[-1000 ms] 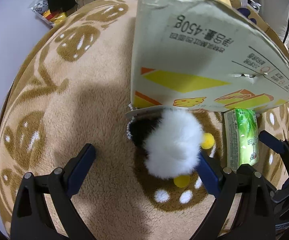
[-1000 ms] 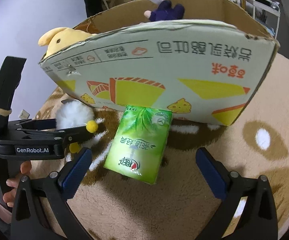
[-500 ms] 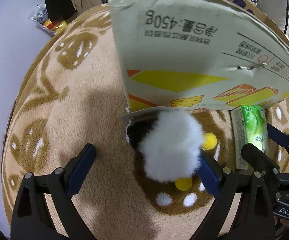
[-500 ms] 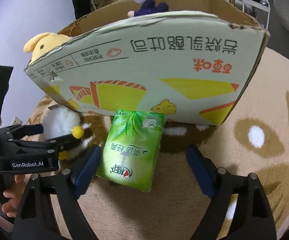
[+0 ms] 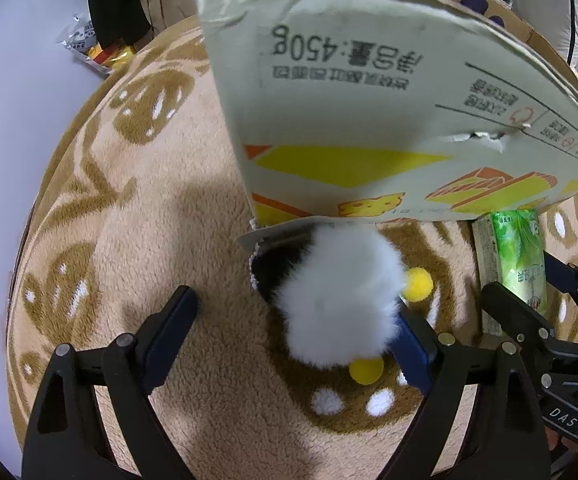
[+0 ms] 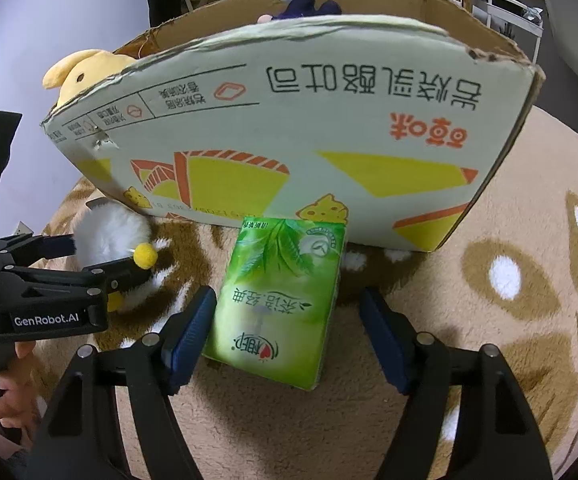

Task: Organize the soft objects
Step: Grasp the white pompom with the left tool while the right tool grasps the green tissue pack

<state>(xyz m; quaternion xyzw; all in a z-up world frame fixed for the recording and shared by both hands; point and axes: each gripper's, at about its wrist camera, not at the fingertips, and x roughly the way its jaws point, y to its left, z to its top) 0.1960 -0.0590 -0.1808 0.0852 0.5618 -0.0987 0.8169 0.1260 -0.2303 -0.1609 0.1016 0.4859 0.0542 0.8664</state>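
With a yellow plush (image 6: 79, 76) and a dark toy (image 6: 309, 3) already in the cardboard box (image 6: 289, 140), the right gripper (image 6: 289, 336), jaws closing, brackets the green tissue pack (image 6: 279, 300) ungripped, while the open left gripper (image 5: 289, 332) straddles the white fluffy toy (image 5: 341, 300) on the rug (image 5: 149, 220).

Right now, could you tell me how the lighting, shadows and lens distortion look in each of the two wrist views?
Left wrist view: the cardboard box bows strongly from fisheye, its print slightly soft; a broad shadow lies on the rug; the white plush looks overexposed. Right wrist view: sharper, the box wall curved; mild glare on the green tissue pack; corners are vignetted black.
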